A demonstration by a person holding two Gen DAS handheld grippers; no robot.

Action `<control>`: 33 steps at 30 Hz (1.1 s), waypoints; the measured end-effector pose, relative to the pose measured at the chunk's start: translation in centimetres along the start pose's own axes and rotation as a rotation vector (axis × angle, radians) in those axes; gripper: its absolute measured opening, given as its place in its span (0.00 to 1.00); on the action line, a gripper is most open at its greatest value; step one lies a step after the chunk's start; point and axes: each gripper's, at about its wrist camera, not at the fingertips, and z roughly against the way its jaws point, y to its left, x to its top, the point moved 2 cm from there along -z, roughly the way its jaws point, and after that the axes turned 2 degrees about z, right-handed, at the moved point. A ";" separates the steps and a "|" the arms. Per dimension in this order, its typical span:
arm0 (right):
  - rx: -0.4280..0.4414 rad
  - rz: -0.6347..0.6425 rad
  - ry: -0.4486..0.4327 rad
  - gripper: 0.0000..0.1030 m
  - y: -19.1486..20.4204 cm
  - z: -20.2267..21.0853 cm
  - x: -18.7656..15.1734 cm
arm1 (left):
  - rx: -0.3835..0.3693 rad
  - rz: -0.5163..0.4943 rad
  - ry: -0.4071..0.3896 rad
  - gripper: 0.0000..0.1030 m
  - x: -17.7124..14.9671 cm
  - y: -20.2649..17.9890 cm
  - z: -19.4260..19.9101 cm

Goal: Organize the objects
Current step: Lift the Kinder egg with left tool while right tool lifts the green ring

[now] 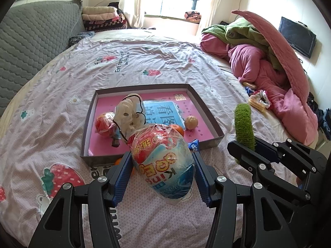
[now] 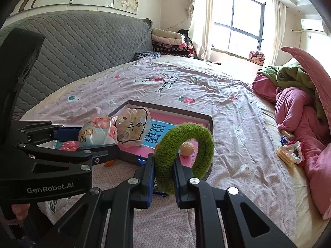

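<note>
From the left wrist, the left tool [image 1: 163, 165] is clenched on a plastic-wrapped toy egg [image 1: 162, 162], held just short of the shallow box [image 1: 209, 107] on the bed [image 1: 62, 95], likely so it can join the second wrapped egg [image 1: 105, 125], pale scrunchie [image 1: 129, 113] and fruit [image 1: 190, 122] gathered inside. From the right wrist, the right tool [image 2: 164, 165] grips a green fuzzy ring [image 2: 184, 155] by its lower edge, upright, near the box's front corner, seemingly bound there too.

- Centre frame: the left gripper [image 1: 163, 165] clamps a wrapped toy egg [image 1: 163, 161].
- Behind it, a shallow box [image 1: 206, 111] on the bed sheet [image 1: 62, 103].
- Right edge: the right gripper [image 1: 251, 146] grips a green fuzzy ring [image 1: 244, 126].
</note>
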 end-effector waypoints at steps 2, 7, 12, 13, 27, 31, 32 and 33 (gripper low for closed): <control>-0.001 0.002 -0.001 0.16 0.0 0.0 0.1 | 0.001 -0.003 0.000 0.57 0.1 0.0 -0.1; 0.001 0.006 -0.004 0.16 0.1 -0.2 0.4 | 0.001 -0.003 -0.004 0.57 0.5 0.1 -0.1; 0.001 0.005 -0.006 0.16 -0.2 -0.4 0.7 | 0.002 -0.001 -0.008 0.57 0.8 0.2 -0.3; 0.000 0.005 -0.005 0.16 -0.2 -0.6 0.7 | 0.002 -0.003 -0.008 0.57 0.9 0.2 -0.4; -0.003 0.009 -0.024 0.16 -0.9 -1.6 2.5 | 0.000 -0.003 -0.031 0.57 3.4 0.4 -1.1; -0.005 0.008 -0.031 0.16 -1.3 -2.0 3.2 | 0.004 -0.004 -0.035 0.57 4.0 0.5 -1.3; -0.006 0.006 -0.034 0.16 -1.5 -2.0 3.4 | 0.005 -0.004 -0.035 0.57 4.1 0.6 -1.4; -0.006 0.003 -0.035 0.16 -1.7 -2.1 3.5 | 0.008 -0.004 -0.037 0.57 4.2 0.6 -1.4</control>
